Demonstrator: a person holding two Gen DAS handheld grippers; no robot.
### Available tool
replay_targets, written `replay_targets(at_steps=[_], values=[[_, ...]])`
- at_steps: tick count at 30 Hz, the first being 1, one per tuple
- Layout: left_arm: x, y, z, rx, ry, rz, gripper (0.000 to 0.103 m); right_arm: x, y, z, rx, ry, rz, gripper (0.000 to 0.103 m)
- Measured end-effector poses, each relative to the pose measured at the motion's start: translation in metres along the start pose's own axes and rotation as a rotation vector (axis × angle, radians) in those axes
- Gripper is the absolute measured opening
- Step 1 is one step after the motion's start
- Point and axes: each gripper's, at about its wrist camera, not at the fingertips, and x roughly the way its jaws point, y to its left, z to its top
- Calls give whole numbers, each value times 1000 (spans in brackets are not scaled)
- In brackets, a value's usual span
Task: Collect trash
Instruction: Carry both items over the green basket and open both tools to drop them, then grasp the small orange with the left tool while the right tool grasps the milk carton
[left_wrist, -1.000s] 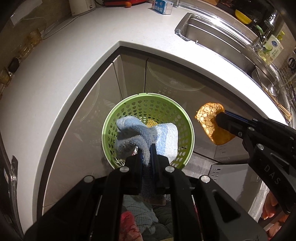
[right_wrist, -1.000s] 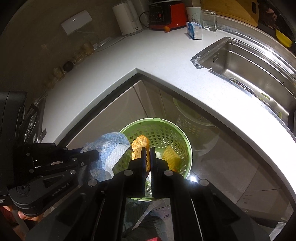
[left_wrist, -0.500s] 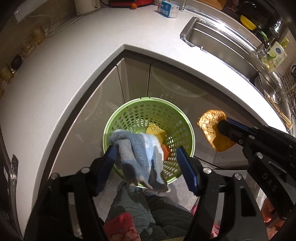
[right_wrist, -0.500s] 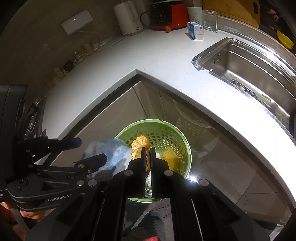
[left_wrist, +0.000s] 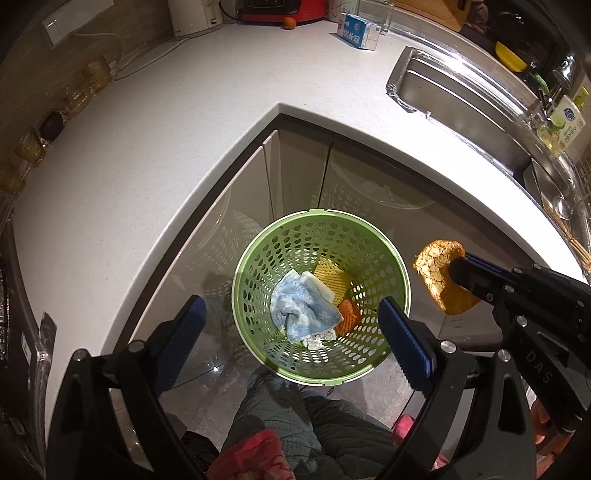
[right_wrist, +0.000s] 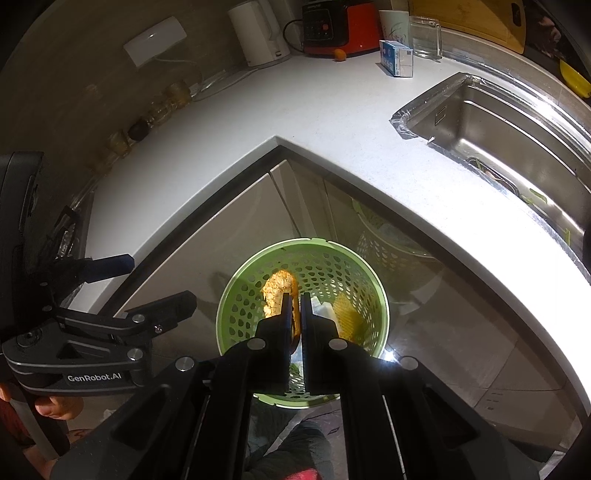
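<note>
Orange scrap pinched in right jaws, next for the bin.

Right gripper (right_wrist: 293, 314) jaws pressed on the orange scrap (left_wrist: 439, 280), long axis along the fingers, just right of the green basket (left_wrist: 400, 280) rim. Left gripper (left_wrist: 291, 328) jaws opening, nothing between; blue cloth (left_wrist: 301, 308) lies inside the basket.

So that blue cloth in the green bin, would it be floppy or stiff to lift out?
Probably floppy: the cloth lies crumpled, with folds, over the other scraps in the bin. It looks light, since it lies on them without flattening them. Its fuzzy weave should grip, not slip.
</note>
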Motion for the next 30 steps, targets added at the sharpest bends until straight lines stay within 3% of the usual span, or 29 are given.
replay_targets(at_steps=[8, 12, 22, 29, 30], values=[[-1, 32, 1, -85, 5, 32, 90, 32, 16, -6, -55, 82, 32, 10], [-1, 43, 1, -122, 8, 42, 90, 42, 23, -10, -59, 103, 35, 42], [-3, 50, 1, -162, 2, 46, 90, 23, 20, 0, -32, 46, 14, 53], [-20, 46, 24, -153, -42, 49, 90, -6, 13, 27, -32, -45, -12, 70], [-23, 45, 29, -147, -56, 48, 90, -11, 12, 34, -33, -61, -15, 78]])
